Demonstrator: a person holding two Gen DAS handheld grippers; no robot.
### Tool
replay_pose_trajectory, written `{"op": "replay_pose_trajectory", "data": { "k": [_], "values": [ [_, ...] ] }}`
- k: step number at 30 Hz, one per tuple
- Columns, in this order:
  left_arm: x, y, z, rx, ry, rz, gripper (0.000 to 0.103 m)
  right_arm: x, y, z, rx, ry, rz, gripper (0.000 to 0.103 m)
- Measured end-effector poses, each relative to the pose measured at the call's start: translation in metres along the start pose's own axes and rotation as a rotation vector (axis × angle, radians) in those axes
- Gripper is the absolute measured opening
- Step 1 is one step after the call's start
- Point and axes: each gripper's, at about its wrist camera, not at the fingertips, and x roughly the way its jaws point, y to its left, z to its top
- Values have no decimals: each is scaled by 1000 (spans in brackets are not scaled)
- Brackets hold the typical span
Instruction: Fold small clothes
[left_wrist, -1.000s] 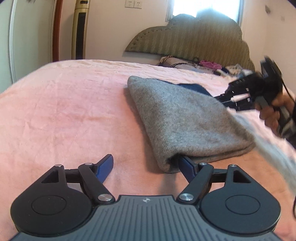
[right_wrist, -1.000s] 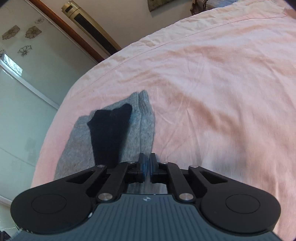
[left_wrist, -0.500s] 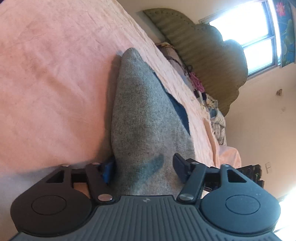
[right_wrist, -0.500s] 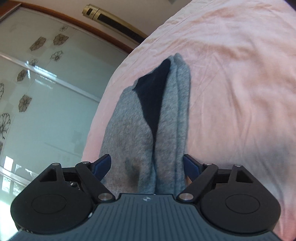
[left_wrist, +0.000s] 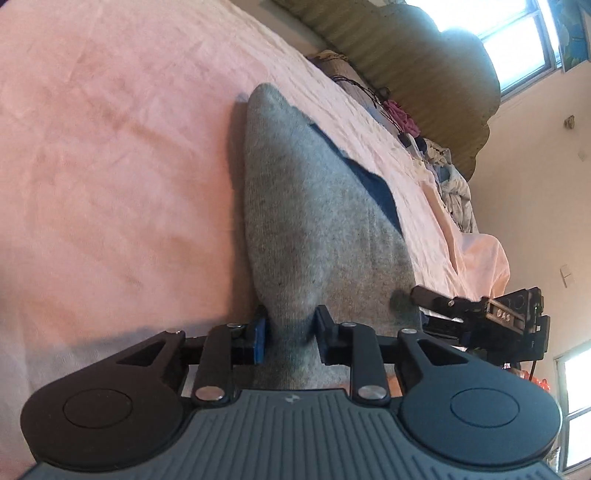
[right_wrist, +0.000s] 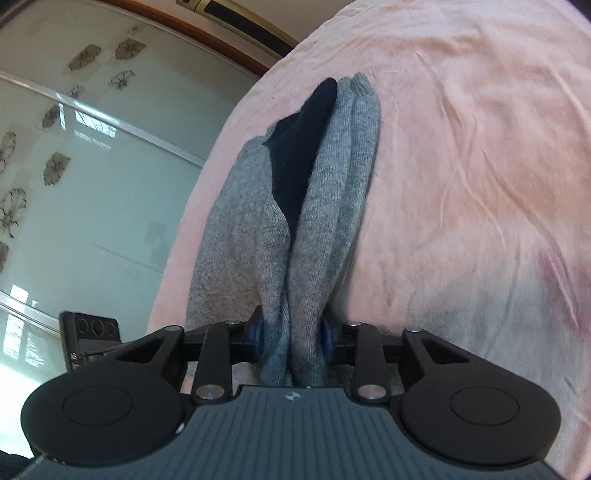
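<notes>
Daylight scene, fairly bright. Window (left_wrist: 517, 40) blown out to white glare – wall beside it hazy. Soft shadow on pink bedspread (left_wrist: 110, 184) beside left gripper (left_wrist: 290, 334). Strong fisheye bend at edges – bed horizon curved. Slight motion blur on cloth; far clutter soft.

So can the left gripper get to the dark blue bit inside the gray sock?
Probably not right now. The left gripper has just been closing and pinches the near end of the gray sock. The dark blue part lies farther along, on the other side, half tucked between gray layers.
</notes>
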Motion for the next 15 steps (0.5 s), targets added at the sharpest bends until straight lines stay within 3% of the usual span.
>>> {"op": "replay_pose_trajectory", "data": {
  "k": [1,3,6,8,9,11,12,14,15],
  "values": [
    [-4,-8,5,34,-37,20,31,-6,3,5,-2,-35,-2,64],
    [-10,-34,12,162,-146,106,33,-15,13,26,-31,-131,-22,73],
    [7,-85,13,432,-267,244,38,-12,38,58,-101,-230,-118,68],
    [30,-105,7,555,-265,267,39,-1,60,72,-175,-246,-112,67],
    [47,-111,5,597,-220,276,39,6,72,76,-222,-249,-122,67],
    [79,-110,5,610,-137,310,39,30,88,83,-298,-205,-124,67],
    [86,-108,4,617,-151,316,39,45,92,86,-320,-162,-142,67],
    [88,-102,1,619,-157,302,39,79,82,91,-323,-46,-271,72],
    [87,-99,4,602,-152,292,39,92,70,92,-320,-14,-331,68]
  ]
}}
